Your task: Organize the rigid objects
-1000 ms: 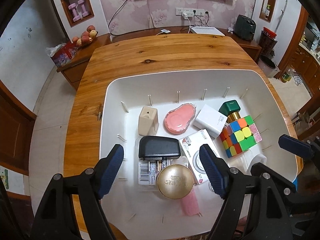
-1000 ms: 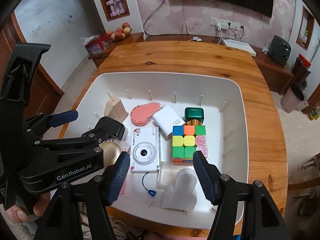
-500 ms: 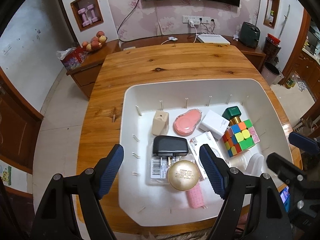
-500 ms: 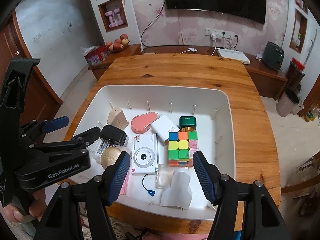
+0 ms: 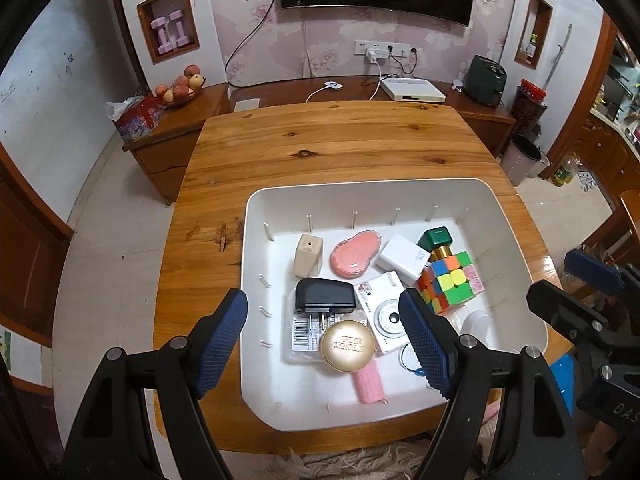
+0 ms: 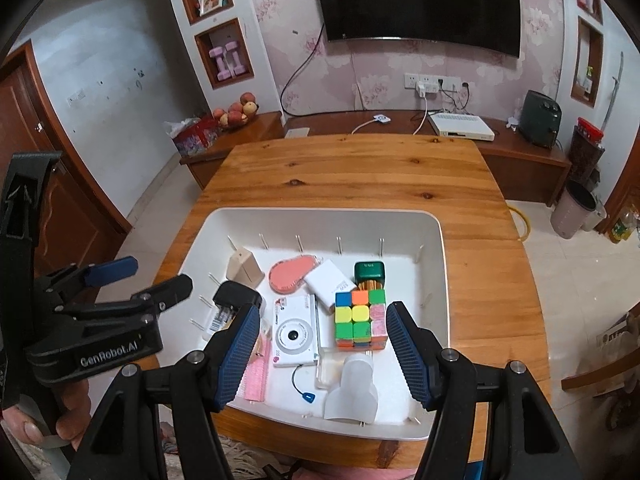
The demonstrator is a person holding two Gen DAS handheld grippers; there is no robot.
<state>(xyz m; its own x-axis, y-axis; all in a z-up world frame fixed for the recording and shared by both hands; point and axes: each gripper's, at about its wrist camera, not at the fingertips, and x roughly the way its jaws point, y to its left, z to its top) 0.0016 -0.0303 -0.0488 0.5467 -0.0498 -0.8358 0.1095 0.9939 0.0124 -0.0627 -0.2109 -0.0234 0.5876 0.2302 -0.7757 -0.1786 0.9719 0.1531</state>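
A single white bin [image 5: 256, 264] sits on the wooden surface [image 5: 320, 152], toward its near edge, and all the task's items lie inside the bin. Counted: one puzzle cube [image 5: 450, 282] at the bin's right side; one green-capped bottle [image 5: 436, 238] just behind the cube, touching it; one white box [image 5: 402, 258] between the bottle and one pink oval case [image 5: 354, 254]; one beige block [image 5: 308, 256] near the bin's far-left corner, upright; one black charger [image 5: 325, 295] in front of the block, lying on a clear packet with a barcode label [image 5: 306, 330]; one white camera [image 5: 382, 314] in the bin's middle, face up, its edge touching the cube; one gold round lid [image 5: 347, 345] in front of the charger, overlapping the packet; one pink comb-like strip [image 5: 368, 386] near the bin's front wall; and one white cup-shaped piece [image 6: 352, 390] lying on its side at the bin's front right, in front of the cube.

The left gripper [image 5: 322, 338] hovers above the bin's front left with its fingers spread wide, holding nothing. The right gripper [image 6: 320, 350] hovers above the bin's front right, fingers [image 6: 406, 354] likewise spread wide and empty, framing the camera and cube. In the right wrist view a hand [image 6: 60, 416] grips the left gripper's handle.
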